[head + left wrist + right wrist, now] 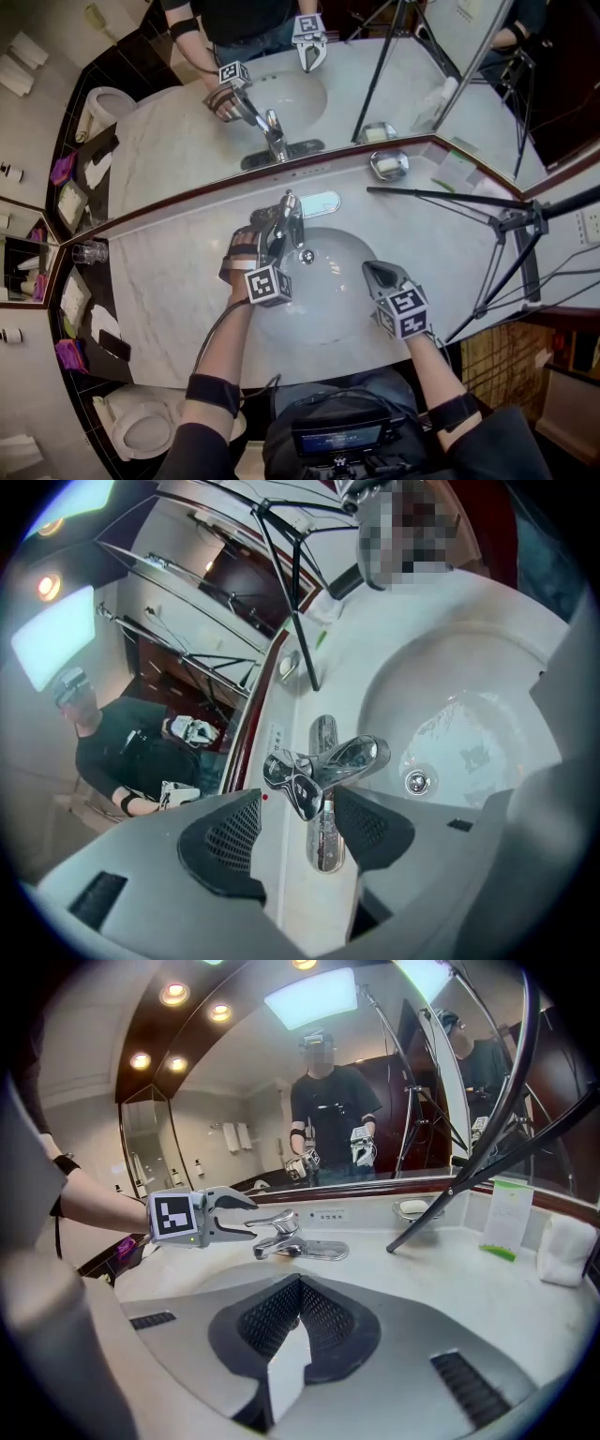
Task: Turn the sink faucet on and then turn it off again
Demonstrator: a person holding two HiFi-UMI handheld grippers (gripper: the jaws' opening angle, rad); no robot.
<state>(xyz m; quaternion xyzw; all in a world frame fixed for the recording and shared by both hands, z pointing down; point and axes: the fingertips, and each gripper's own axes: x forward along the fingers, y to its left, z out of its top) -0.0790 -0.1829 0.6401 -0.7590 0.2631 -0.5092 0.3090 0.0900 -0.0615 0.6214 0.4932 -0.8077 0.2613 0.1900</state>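
Note:
The chrome faucet (291, 217) stands at the back rim of the white sink basin (328, 305). My left gripper (272, 227) is at the faucet from the left, jaws open. In the left gripper view the faucet's lever and spout (323, 766) lie just ahead of the two dark pads (225, 846), with a gap on each side. The right gripper view shows the left gripper (251, 1216) open beside the faucet (281, 1235). My right gripper (370, 270) hovers over the basin's right side, shut and empty (300, 1321). No water stream shows.
A soap dish (387, 164) sits on the marble counter (169, 281) at the back right. Black tripod legs (497, 220) cross the right side. A glass (89, 251) stands far left. The mirror (394, 84) rises behind the faucet. A folded towel (567, 1251) lies right.

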